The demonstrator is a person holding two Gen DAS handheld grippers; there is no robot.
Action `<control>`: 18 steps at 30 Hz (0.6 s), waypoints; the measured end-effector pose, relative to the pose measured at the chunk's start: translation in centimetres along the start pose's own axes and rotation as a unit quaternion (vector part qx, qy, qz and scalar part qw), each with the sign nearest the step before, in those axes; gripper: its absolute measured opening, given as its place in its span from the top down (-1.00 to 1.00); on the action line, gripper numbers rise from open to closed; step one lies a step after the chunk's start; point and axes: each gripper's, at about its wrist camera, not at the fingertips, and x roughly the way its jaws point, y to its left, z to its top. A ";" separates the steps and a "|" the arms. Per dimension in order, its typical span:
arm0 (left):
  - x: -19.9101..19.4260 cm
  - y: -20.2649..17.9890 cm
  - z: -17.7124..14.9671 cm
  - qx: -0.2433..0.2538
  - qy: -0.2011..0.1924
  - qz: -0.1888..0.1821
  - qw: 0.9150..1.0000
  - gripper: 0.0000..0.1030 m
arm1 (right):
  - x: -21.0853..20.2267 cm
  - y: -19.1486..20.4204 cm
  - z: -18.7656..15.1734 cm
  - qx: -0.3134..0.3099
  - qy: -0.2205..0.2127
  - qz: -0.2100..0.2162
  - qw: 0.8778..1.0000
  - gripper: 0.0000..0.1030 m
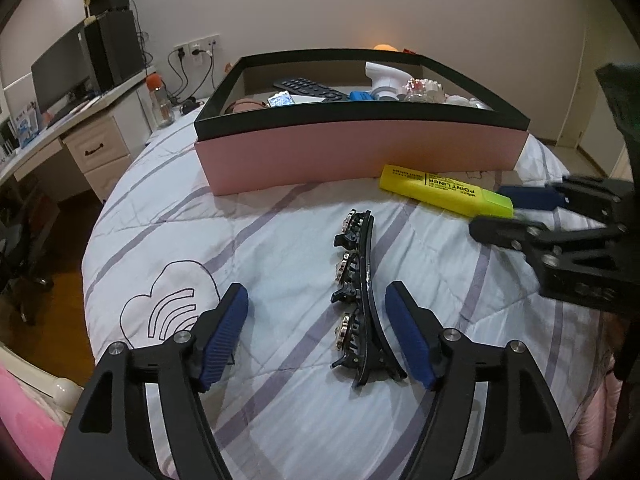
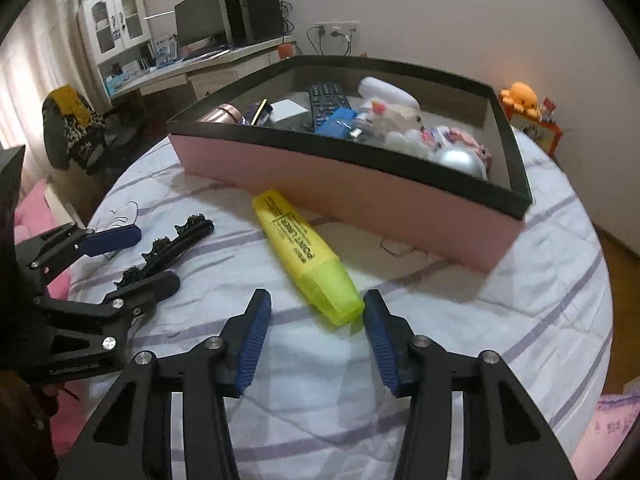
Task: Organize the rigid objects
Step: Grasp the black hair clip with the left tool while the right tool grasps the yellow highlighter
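Highlighter [image 2: 306, 256]: yellow barrel with black print, paler yellow-green cap. Lies flat on the bedspread [image 2: 440, 360], centre of the right wrist view. Long axis diagonal, barrel end toward upper left near the box [image 2: 360, 196], cap end toward lower right. In the left wrist view it sits at right of centre, just in front of the box wall, cap pointing right.

Hair clip [image 1: 358, 300]: black, long and gently curved, with a row of small metallic ornaments along one side. Lies on the bedspread, lower centre of the left wrist view. Long axis runs near-vertical in that frame, hinge end nearest the camera.

Box: pink walls, black rim, open top, upper centre of both views. Holds a remote [image 2: 328, 106], a white spray bottle [image 2: 386, 94] and other small items.

Left gripper [image 1: 316, 336]: jaws wide apart, straddling the clip. The right pad is close beside the clip; the left pad is well clear. Nothing held.

Right gripper [image 2: 316, 340]: jaws part open, either side of the highlighter's cap tip. The pads are not seen pressing it.
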 end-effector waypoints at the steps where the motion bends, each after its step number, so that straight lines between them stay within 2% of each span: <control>1: 0.0 0.0 0.0 0.001 0.000 0.000 1.000 -0.45 | 0.3 0.1 0.2 -0.007 0.002 -0.014 1.000 0.00; 3: 0.0 -0.1 0.0 0.001 0.001 0.001 1.000 -0.45 | 0.6 0.0 0.6 -0.011 0.000 -0.016 1.000 -0.09; 7: 0.1 -0.3 0.1 0.001 0.003 0.005 1.000 -0.47 | 1.5 0.5 1.6 -0.028 0.005 -0.006 1.000 -0.08; 10: 0.1 -0.3 0.0 -0.001 0.003 0.007 1.000 -0.48 | 1.8 1.1 1.9 -0.038 0.007 0.012 0.999 0.18; 14: 0.0 -0.3 0.0 -0.005 0.004 0.010 1.000 -0.50 | 0.8 0.7 0.8 -0.011 0.007 0.024 1.000 0.34; 18: 0.0 -0.4 0.0 -0.007 0.003 0.014 1.000 -0.51 | -1.1 0.1 -1.6 0.046 0.010 -0.010 0.999 0.45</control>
